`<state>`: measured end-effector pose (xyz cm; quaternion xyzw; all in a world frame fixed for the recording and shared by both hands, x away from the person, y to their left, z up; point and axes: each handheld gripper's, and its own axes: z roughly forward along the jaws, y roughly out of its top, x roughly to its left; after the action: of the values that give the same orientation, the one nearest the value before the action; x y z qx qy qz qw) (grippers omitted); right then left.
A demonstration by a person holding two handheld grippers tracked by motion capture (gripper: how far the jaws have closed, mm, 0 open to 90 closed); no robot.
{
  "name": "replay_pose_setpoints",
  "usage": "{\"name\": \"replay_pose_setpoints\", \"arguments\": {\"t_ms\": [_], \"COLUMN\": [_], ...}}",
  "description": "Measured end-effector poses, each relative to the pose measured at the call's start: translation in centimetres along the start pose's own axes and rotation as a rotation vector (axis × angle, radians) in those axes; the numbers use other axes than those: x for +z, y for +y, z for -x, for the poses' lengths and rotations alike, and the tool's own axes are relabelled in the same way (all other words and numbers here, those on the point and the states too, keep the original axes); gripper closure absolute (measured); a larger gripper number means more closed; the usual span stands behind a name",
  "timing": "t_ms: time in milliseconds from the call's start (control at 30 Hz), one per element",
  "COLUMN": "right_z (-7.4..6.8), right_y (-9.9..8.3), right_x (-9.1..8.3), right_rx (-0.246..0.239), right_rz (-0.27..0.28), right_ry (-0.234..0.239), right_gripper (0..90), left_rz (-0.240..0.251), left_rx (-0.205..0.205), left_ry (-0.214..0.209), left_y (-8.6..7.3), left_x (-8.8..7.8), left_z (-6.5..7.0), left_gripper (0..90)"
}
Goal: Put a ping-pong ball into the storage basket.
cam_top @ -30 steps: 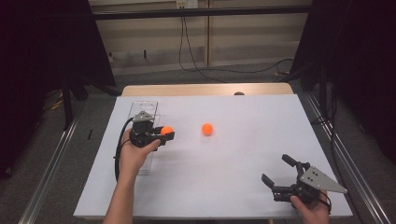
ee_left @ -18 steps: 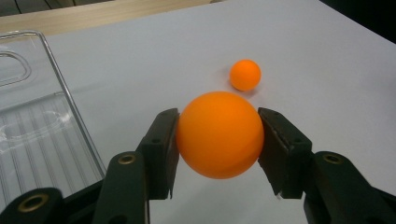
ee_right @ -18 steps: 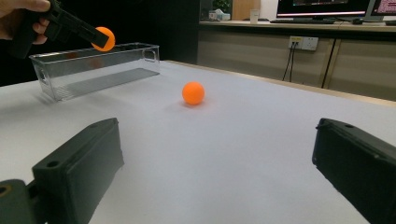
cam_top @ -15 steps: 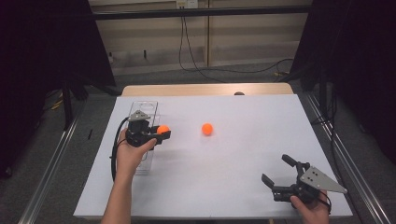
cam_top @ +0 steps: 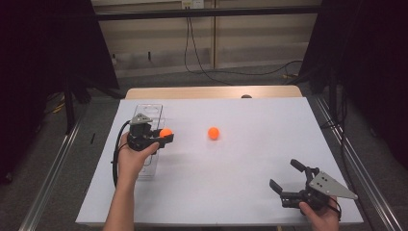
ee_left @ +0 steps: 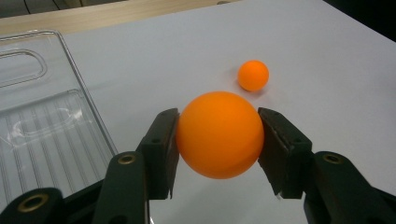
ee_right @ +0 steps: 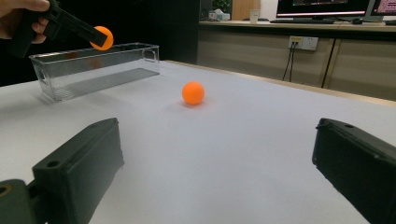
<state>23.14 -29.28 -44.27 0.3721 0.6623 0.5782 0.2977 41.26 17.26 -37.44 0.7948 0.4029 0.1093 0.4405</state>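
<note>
My left gripper (cam_top: 166,135) is shut on an orange ball (ee_left: 219,134), held in the air just beside the right wall of a clear plastic bin (cam_top: 150,111). From the right gripper view that held ball (ee_right: 102,38) hangs above the bin's (ee_right: 93,70) rim. A second orange ball (cam_top: 213,133) lies on the white table (cam_top: 250,120), right of the held one; it also shows as a small ball (ee_left: 253,75) past the left jaws. My right gripper (cam_top: 286,176) rests near the front right corner, jaws wide apart with nothing between them.
The clear bin (ee_left: 42,107) is long and narrow with a ribbed floor and lies along the table's left side. A wooden strip (cam_top: 211,92) borders the far edge. Metal frame rails (cam_top: 53,159) run along both sides of the table.
My left gripper has carried the orange ball a little to the left and back, closer to the bin. The right gripper and the loose ball have stayed put.
</note>
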Motion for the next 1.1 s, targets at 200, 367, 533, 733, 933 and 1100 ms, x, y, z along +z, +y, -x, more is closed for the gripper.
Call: {"name": "replay_pose_setpoints", "arguments": {"t_ms": [200, 367, 533, 733, 933, 1100], "right_z": [0.0, 0.0, 0.0, 0.0, 0.0, 0.0], "right_y": [0.0, 0.0, 0.0, 0.0, 0.0, 0.0], "right_x": [0.0, 0.0, 0.0, 0.0, 0.0, 0.0], "right_rx": [-0.001, 0.0, -0.001, 0.0, 0.0, -0.001], "right_rz": [-0.001, -0.002, -0.002, -0.002, -0.001, -0.003], "right_ry": [0.001, 0.001, 0.001, 0.0, 0.001, 0.0], "right_gripper": [1.2, 1.1, 1.2, 1.1, 1.2, 1.2], "left_rz": [0.001, 0.007, 0.007, 0.005, 0.011, 0.012], "left_rx": [-0.002, -0.011, -0.011, -0.014, -0.016, -0.014], "left_ry": [0.004, 0.01, 0.016, 0.02, 0.028, 0.034], "left_y": [0.0, 0.0, -0.1, -0.1, -0.1, -0.1], "left_x": [-0.2, -0.4, -0.5, -0.6, -0.9, -1.0], "left_z": [-0.2, -0.4, -0.6, -0.7, -0.9, -1.1], "left_gripper": [50.5, 50.5, 50.5, 50.5, 50.5, 50.5]}}
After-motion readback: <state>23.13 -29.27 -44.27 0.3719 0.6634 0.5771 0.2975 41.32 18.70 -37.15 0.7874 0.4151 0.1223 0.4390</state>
